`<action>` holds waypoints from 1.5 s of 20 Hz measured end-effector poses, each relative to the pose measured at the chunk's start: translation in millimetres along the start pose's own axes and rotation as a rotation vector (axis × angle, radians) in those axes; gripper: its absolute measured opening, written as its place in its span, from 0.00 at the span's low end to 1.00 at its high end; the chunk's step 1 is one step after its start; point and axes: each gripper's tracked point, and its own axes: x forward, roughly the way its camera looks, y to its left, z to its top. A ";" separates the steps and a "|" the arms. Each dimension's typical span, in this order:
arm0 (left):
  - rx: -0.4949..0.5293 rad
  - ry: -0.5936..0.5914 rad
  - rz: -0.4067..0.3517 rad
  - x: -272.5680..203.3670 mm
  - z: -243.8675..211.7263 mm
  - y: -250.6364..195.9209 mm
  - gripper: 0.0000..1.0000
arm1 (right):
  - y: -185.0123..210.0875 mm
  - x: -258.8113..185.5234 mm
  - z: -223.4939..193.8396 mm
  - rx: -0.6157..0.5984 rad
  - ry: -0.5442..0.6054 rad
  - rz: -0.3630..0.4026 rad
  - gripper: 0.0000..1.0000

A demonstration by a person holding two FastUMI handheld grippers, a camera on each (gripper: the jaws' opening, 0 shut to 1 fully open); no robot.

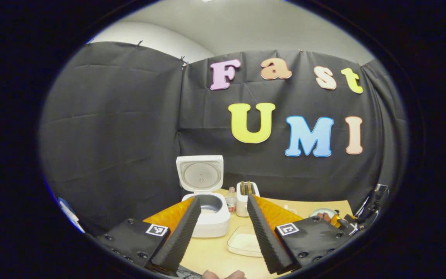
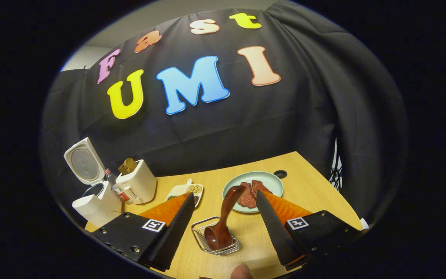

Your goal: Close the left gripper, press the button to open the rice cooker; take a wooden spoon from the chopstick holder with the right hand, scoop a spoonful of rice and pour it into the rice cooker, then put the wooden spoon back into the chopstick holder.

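The rice cooker (image 1: 206,209) sits on the worktop (image 1: 211,252) with its lid raised. The left gripper (image 1: 223,232) hovers in front of the cooker, fingers spread wide and empty. The right gripper (image 2: 225,228) is also spread and empty, hanging above a wire chopstick holder (image 2: 217,238), well right of the cooker, with the wooden spoon (image 2: 223,221) standing in it.

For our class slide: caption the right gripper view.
Open right gripper above wooden spoon standing in wire holder; rice cooker open.
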 end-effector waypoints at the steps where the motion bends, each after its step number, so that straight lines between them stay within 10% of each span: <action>1: 0.008 0.006 -0.002 -3.4 -0.9 -5.0 0.84 | -5.6 8.0 -6.1 0.004 0.014 -0.001 0.98; 8: 0.068 0.013 0.031 -26.4 -6.0 0.8 0.84 | 8.6 54.9 -50.0 0.103 0.176 0.088 0.93; 11: 0.062 0.008 0.051 -33.2 -4.0 13.8 0.84 | 10.1 65.0 -54.3 0.085 0.196 0.076 0.66; 13: 0.069 0.010 0.070 -39.2 -6.6 25.3 0.85 | 17.7 72.4 -57.2 0.101 0.218 0.099 0.31; 17: 0.056 0.018 0.090 -51.0 -12.5 36.8 0.84 | 23.6 73.4 -60.6 0.112 0.256 0.116 0.11; 30: 0.010 -0.036 -0.073 -57.5 -9.4 38.0 0.86 | 78.1 -62.9 48.9 0.057 -0.022 0.075 0.11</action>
